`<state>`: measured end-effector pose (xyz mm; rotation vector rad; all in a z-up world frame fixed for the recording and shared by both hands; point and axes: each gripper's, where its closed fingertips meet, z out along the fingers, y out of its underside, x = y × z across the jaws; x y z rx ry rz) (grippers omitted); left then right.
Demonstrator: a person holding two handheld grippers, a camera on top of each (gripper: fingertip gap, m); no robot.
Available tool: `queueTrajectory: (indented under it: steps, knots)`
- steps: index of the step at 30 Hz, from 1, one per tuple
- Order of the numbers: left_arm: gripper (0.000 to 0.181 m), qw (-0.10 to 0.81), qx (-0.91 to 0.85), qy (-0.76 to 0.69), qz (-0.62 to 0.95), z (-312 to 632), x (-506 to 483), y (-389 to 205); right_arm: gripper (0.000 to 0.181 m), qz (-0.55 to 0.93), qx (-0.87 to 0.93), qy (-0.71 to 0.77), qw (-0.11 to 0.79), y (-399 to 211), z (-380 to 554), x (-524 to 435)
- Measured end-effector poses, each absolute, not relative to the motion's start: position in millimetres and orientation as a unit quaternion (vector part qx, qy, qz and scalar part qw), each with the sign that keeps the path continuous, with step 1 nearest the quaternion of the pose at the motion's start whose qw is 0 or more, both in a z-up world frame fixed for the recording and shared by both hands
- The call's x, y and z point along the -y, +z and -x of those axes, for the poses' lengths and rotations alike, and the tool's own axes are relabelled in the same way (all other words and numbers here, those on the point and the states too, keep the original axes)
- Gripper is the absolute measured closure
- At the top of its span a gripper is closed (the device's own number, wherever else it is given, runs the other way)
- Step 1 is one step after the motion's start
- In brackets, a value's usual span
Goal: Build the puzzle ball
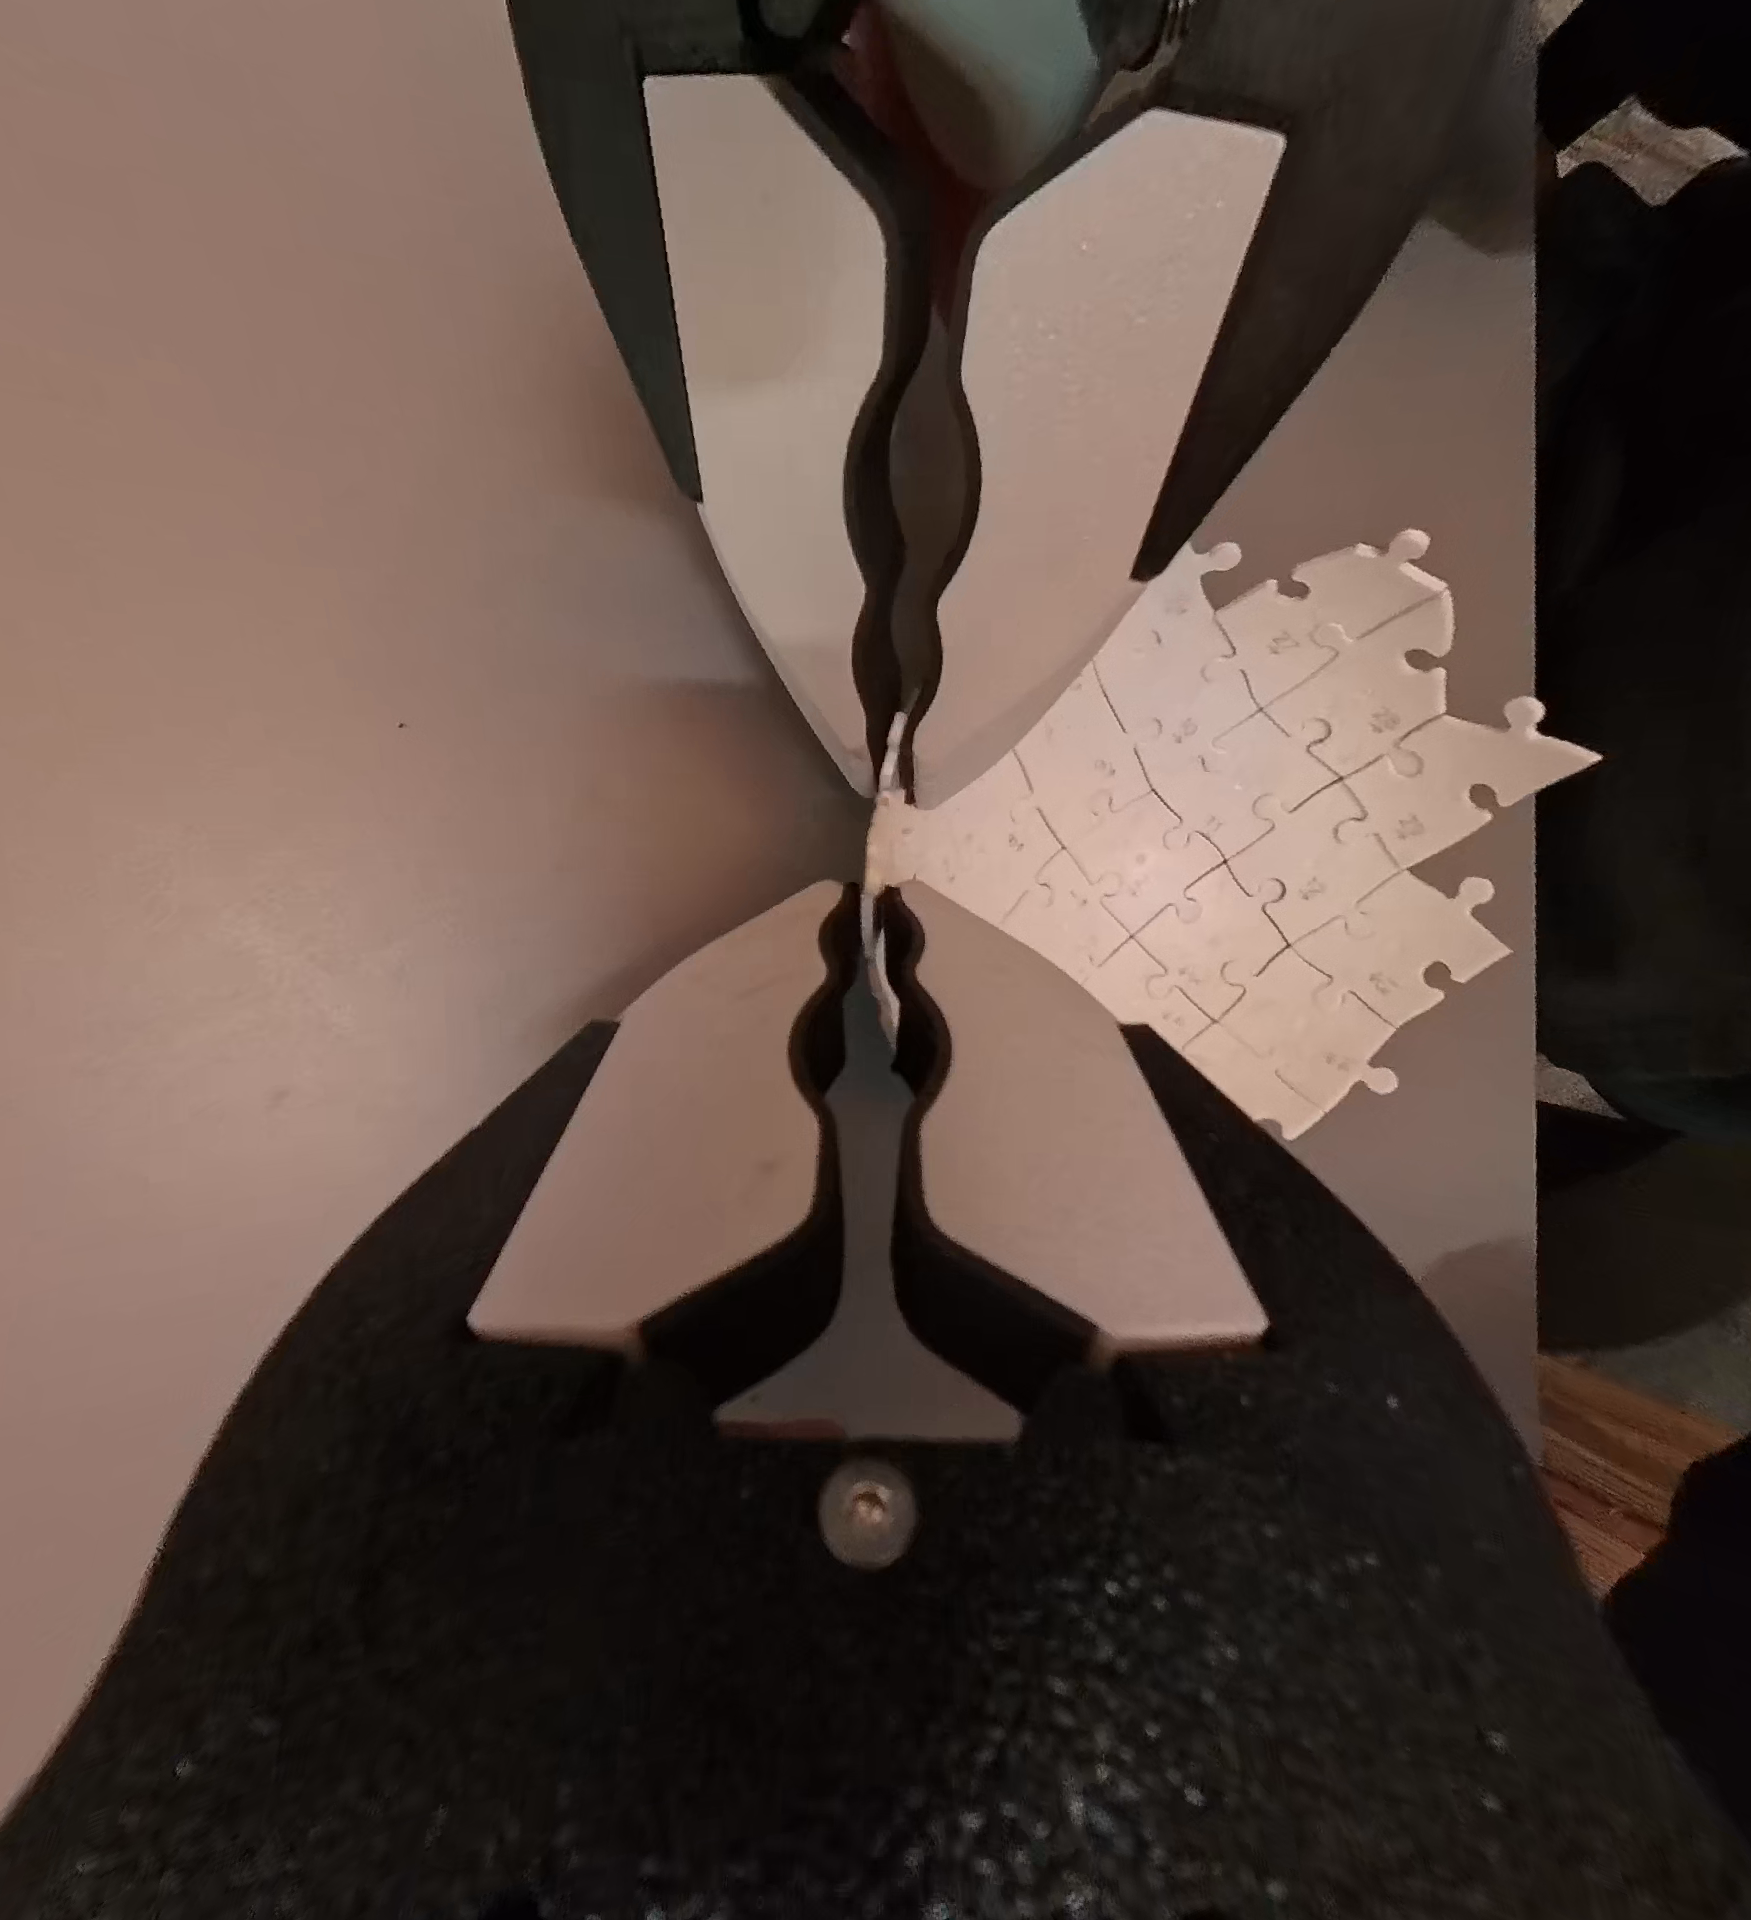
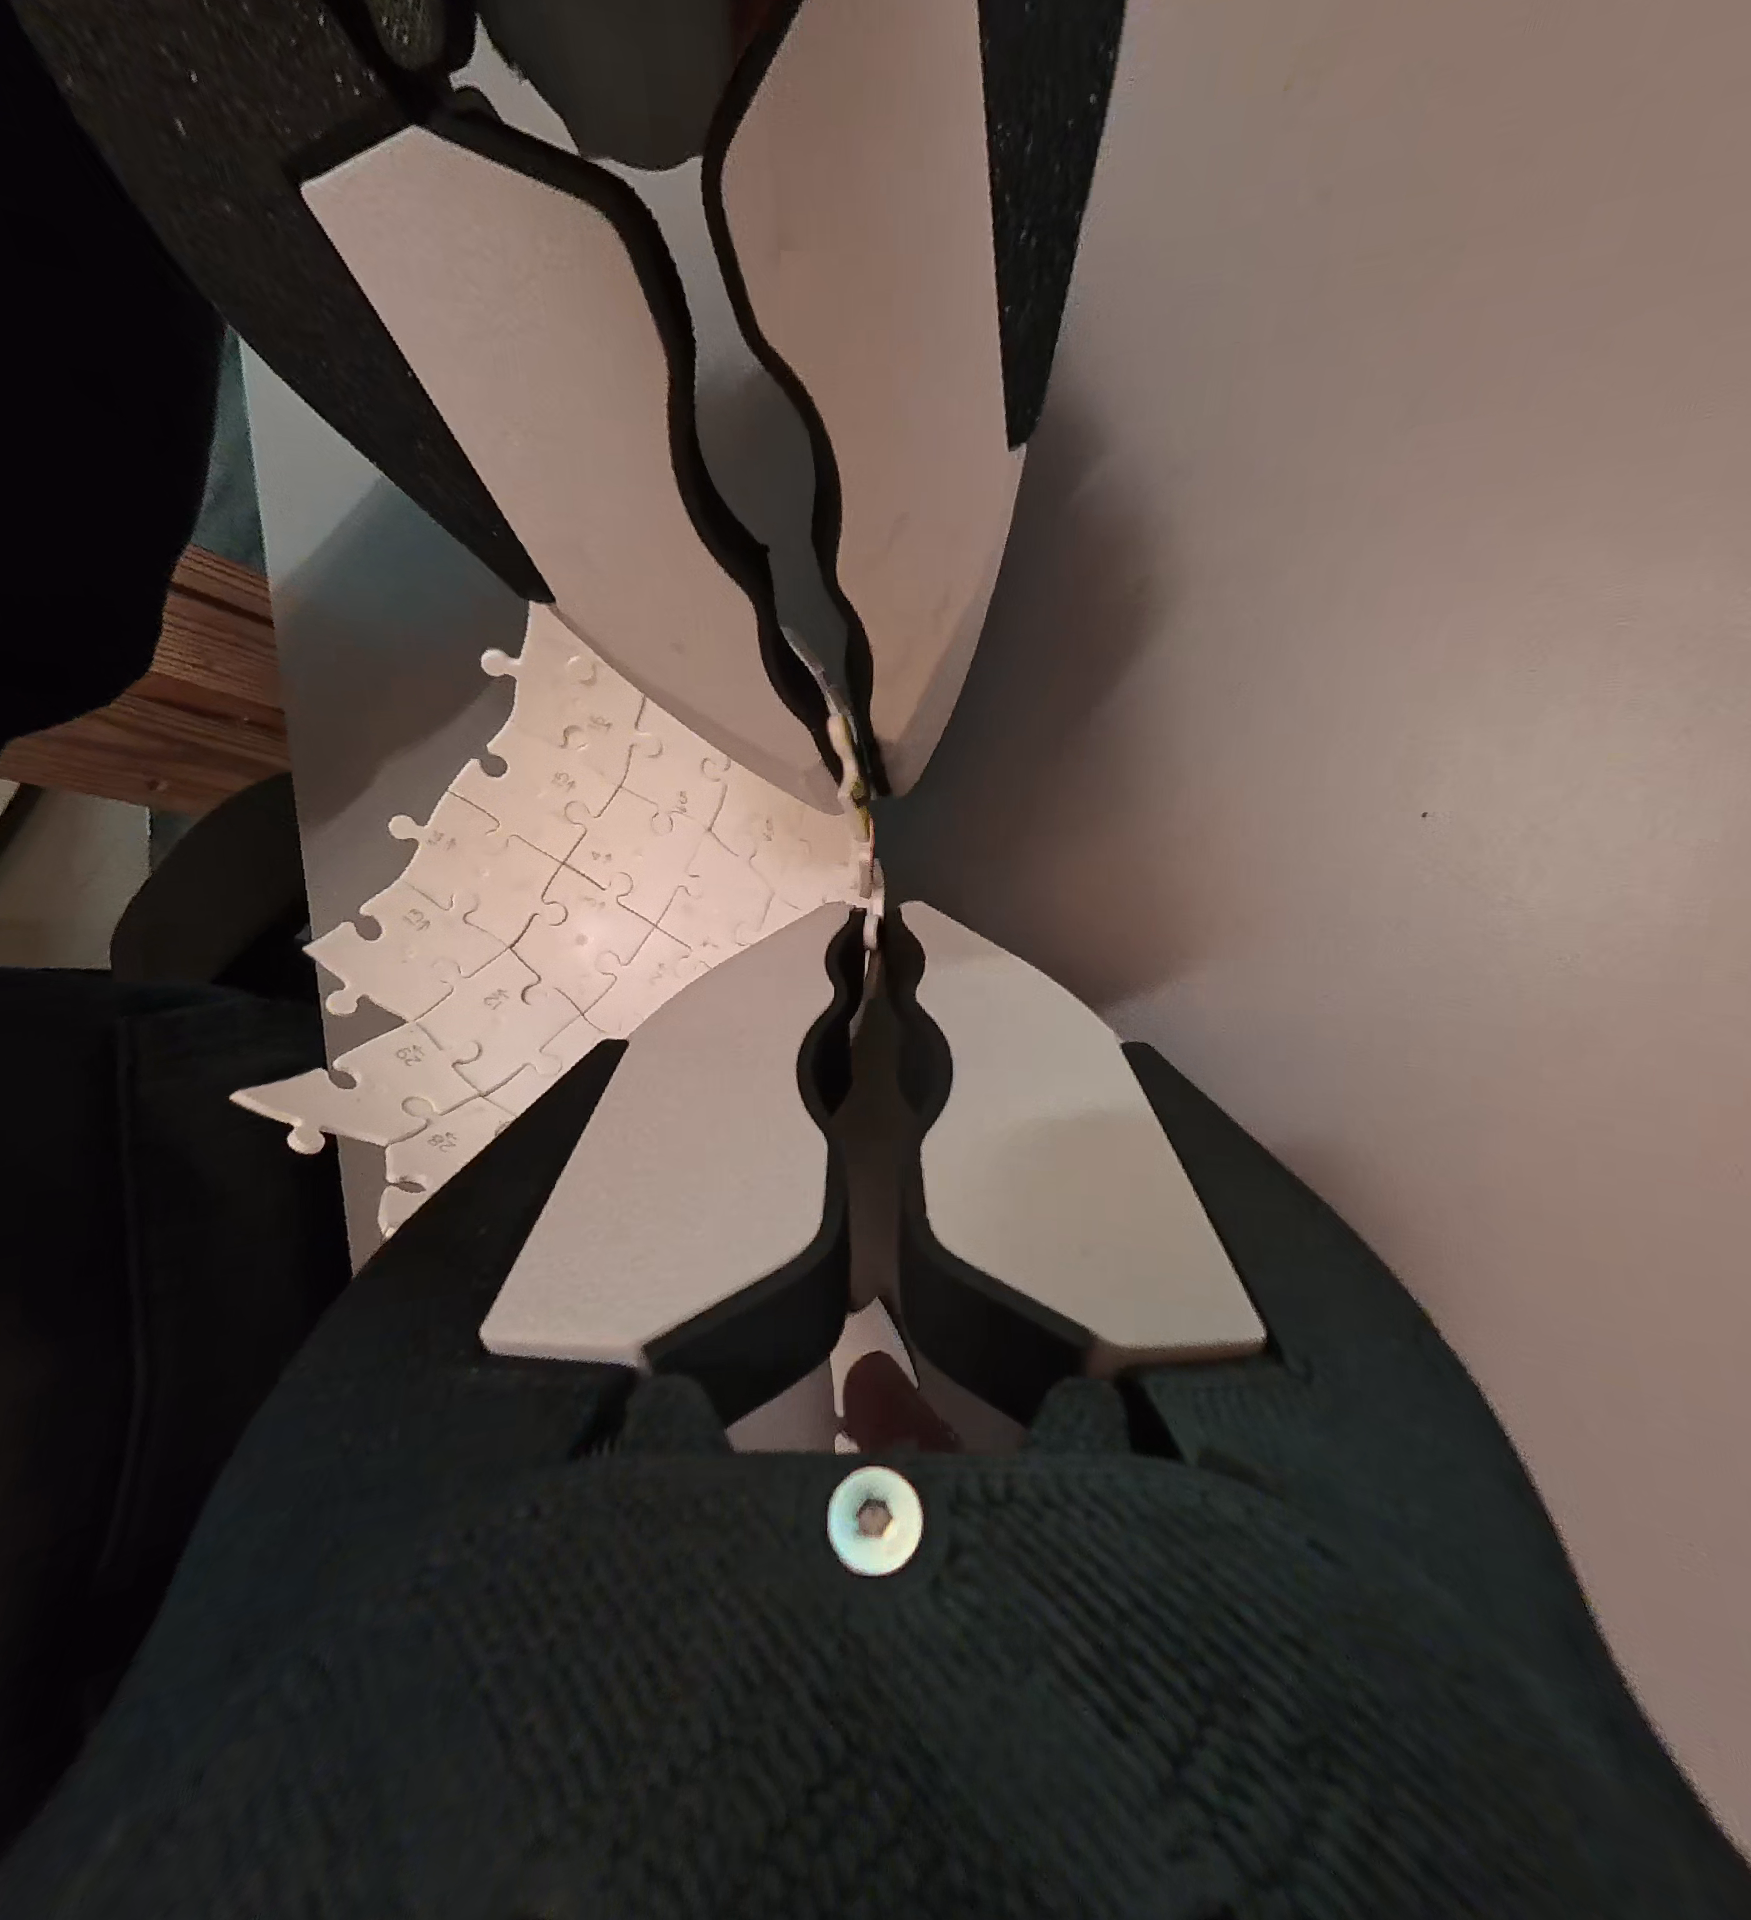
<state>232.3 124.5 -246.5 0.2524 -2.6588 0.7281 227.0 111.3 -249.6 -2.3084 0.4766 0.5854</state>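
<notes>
A curved sheet of joined white puzzle pieces [image 1: 1266, 831], numbered backs showing, fans out to the right over the pale surface. In the right wrist view the puzzle sheet [image 2: 538, 914] fans out to the left. My left gripper [image 1: 876, 909] comes in from the bottom, shut on a thin white piece seen edge-on at the sheet's narrow end. My right gripper [image 1: 897, 784] comes in from the top, tip to tip with it, shut on the adjoining white edge. In the right wrist view my right gripper [image 2: 871, 920] is below and the left gripper [image 2: 855, 790] above. I cannot tell whether either held piece is loose.
The pale table [image 1: 279, 727] ends at a straight edge [image 1: 1536, 935] just past the sheet. Beyond it are dark clothing [image 1: 1702, 727] and a wooden floor [image 1: 1619, 1455]. In the right wrist view the table edge [image 2: 263, 623] and wooden floor [image 2: 216, 665] lie left. Less than 4 cm separates the two grippers' tips.
</notes>
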Motion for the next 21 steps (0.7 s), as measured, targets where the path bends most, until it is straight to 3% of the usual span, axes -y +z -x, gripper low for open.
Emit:
queueTrajectory:
  steps: [7,21]
  knots:
    - [0.178,0.18,0.945,0.26,-0.089,-232,-122,-247,0.168,0.89,-0.185,0.196,0.368,-242,-236,-114]
    - [0.174,0.19,0.944,0.254,-0.092,-227,-127,-244,0.178,0.913,-0.101,0.147,0.367,-238,-231,-119]
